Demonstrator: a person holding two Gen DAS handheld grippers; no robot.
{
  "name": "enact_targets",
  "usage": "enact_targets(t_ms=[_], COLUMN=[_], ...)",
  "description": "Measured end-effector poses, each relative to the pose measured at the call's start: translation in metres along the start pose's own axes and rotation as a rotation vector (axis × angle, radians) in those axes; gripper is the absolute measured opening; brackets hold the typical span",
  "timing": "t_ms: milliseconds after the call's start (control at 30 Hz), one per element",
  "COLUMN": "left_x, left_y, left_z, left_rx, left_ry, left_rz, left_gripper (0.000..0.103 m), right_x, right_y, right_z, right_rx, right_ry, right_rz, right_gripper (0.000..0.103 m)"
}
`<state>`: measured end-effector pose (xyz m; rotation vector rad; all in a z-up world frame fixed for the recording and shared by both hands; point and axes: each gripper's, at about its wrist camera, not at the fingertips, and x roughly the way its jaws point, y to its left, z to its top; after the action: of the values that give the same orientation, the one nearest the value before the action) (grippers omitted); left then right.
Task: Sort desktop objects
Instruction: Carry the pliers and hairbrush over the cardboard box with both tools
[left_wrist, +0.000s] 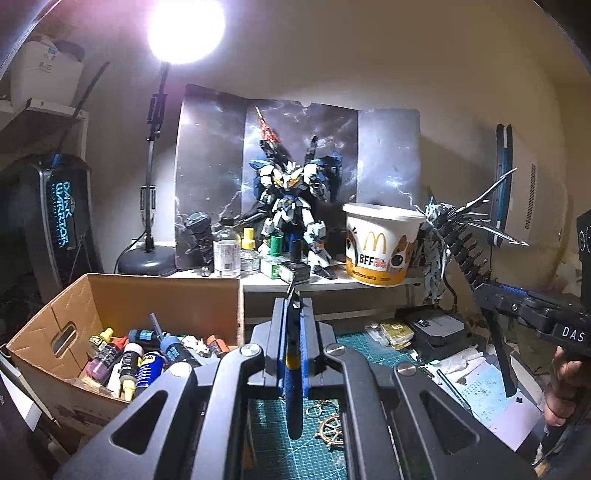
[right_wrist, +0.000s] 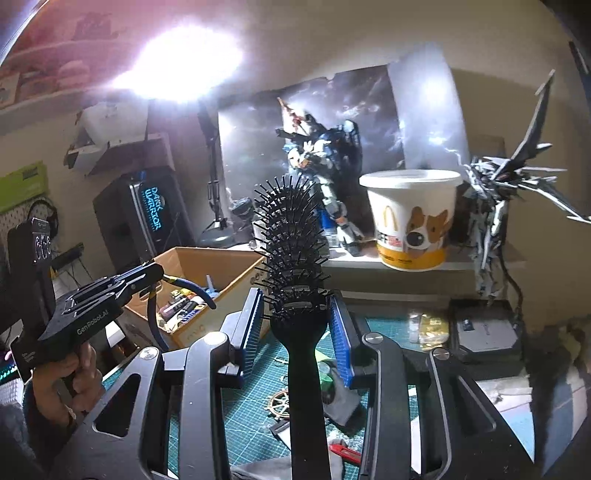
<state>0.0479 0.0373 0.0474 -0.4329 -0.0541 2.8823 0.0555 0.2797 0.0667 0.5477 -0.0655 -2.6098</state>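
Observation:
My left gripper (left_wrist: 293, 314) is shut on blue-handled pliers (left_wrist: 294, 398), tips up, handles hanging over the green cutting mat (left_wrist: 273, 443); it also shows in the right wrist view (right_wrist: 155, 275) beside the cardboard box (right_wrist: 207, 258). My right gripper (right_wrist: 297, 314) holds a black hairbrush (right_wrist: 291, 243) upright, its blue pads (right_wrist: 341, 332) around the brush's base. The box (left_wrist: 110, 295) at the left holds several paint bottles and tubes (left_wrist: 144, 358).
A raised shelf (left_wrist: 369, 286) carries a robot model (left_wrist: 291, 199), small bottles (left_wrist: 243, 251) and a McDonald's bucket (left_wrist: 382, 243). A lamp (left_wrist: 147, 254) stands at the left. A ship-wheel charm (left_wrist: 330, 428), packets (left_wrist: 397, 330) and papers (left_wrist: 491, 387) lie on the mat.

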Motion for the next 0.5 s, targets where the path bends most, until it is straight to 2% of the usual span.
enact_targets(t_ms=[500], left_x=[-0.021], left_y=[0.032], left_z=[-0.001], left_rx=[-0.034], left_ry=[-0.017], left_rz=[0.114], left_gripper=[0.006], right_x=[0.035], right_y=[0.032], right_z=[0.004], right_rx=[-0.06], right_ry=[0.036], right_rz=[0.128], right_gripper=[0.033])
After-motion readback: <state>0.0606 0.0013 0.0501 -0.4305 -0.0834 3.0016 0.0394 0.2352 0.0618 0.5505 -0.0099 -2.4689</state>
